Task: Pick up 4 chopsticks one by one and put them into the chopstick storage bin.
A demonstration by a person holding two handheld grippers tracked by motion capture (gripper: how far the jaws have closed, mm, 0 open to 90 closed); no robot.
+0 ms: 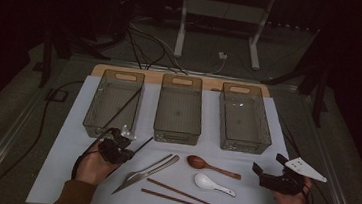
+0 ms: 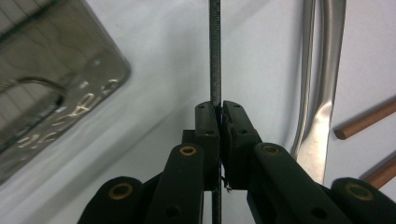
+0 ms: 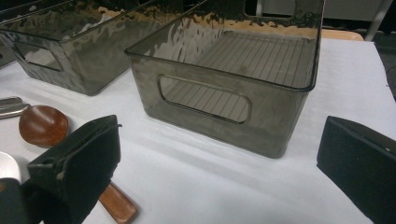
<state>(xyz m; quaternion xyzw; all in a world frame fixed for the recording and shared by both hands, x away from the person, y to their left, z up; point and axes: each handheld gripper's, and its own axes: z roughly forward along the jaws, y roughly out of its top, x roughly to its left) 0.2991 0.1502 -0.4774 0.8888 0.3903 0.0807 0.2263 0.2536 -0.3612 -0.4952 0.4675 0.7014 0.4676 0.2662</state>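
Left gripper point(image 2: 219, 109): jaws pinched tight on a thin dark metal chopstick point(image 2: 215, 56) — it runs straight out from between the pads, just off the white worktop point(image 1: 62, 171), beside the steel fork and knife pair point(image 1: 155, 169). In the high view its far end reaches toward the left smoked-plastic bin point(image 1: 113, 104), where a matching dark stick point(image 1: 123, 107) already lies. My read: sorting utensils into bins, mid-carry of the second dark chopstick.

Right gripper point(image 1: 268, 174): jaws spread wide, nothing between them, parked in front of the right smoked-plastic bin point(image 3: 224, 98).

Next move calls for lifting the stick over the left bin's near wall, levelling it so it doesn't snag the rim, then releasing — grip is near one end, so expect it to droop or pivot.

Still on the worktop: brown wooden spoon point(image 1: 211, 166), white ceramic spoon point(image 1: 211, 184), two brown wooden chopsticks point(image 1: 182, 197).

No readable brand or label anywhere; embossed marks on the bin base in the left gripper view aren't legible.
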